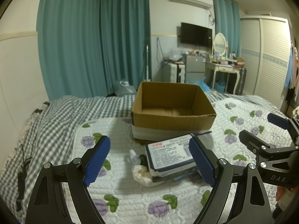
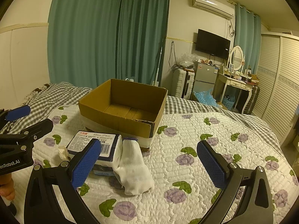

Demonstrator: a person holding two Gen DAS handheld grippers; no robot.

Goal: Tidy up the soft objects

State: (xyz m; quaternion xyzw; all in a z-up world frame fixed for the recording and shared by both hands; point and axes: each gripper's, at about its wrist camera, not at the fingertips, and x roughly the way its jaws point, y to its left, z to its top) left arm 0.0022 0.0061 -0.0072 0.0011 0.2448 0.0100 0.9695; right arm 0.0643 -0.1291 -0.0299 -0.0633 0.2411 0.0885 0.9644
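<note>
Left gripper [image 1: 149, 162]: released, frame bottom, straddling the tissue pack [image 1: 171, 154].
Right gripper [image 2: 149, 163]: released, empty.
White glove [image 2: 133, 169]: plain only in right view, centre, beside pack.
Cardboard box [image 1: 172, 120]: mid-frame, behind pack.

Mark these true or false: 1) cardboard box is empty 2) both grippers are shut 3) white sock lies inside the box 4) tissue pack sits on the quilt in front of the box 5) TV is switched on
1) The cardboard box is empty: true, only its bare floor shows.
2) Both grippers are shut: false. The left gripper and right gripper are both open, holding nothing.
3) The white sock lies inside the box: false. It lies on the floral quilt beside the tissue pack.
4) The tissue pack sits on the quilt in front of the box: true.
5) The TV is on: false, its screen is dark.
</note>
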